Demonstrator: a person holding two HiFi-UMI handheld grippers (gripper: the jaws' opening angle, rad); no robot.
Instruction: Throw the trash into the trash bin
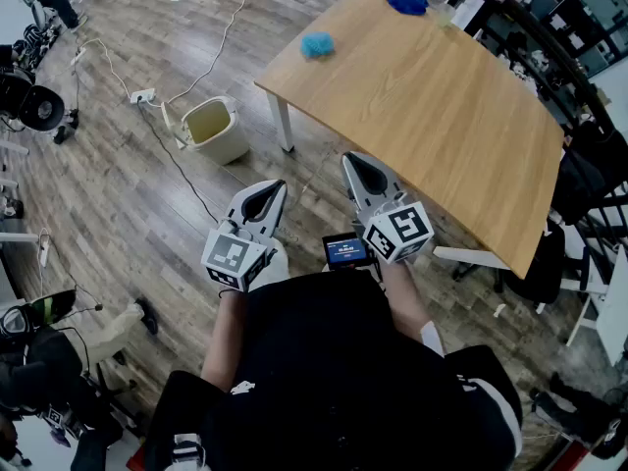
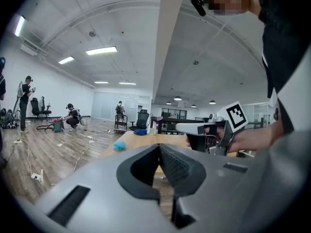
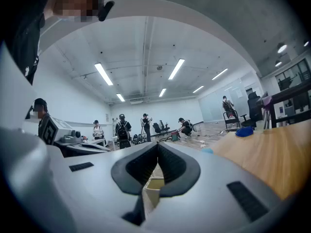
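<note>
both the left gripper [image 1: 276,189] and the right gripper [image 1: 354,168] are held level in front of the person, each with its jaws pressed together on nothing. a light blue wad of trash [image 1: 317,44] and a dark blue wad [image 1: 405,1] lie well apart on the far part of the wooden table [image 1: 442,116]. the open trash bin [image 1: 216,129] stands on the floor near the table's corner leg.

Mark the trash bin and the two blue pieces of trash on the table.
trash bin [image 1: 232,146], head view, on its outer side wall.
light blue trash [image 1: 317,44], head view, at its middle.
dark blue trash [image 1: 405,1], head view, at its middle.
</note>
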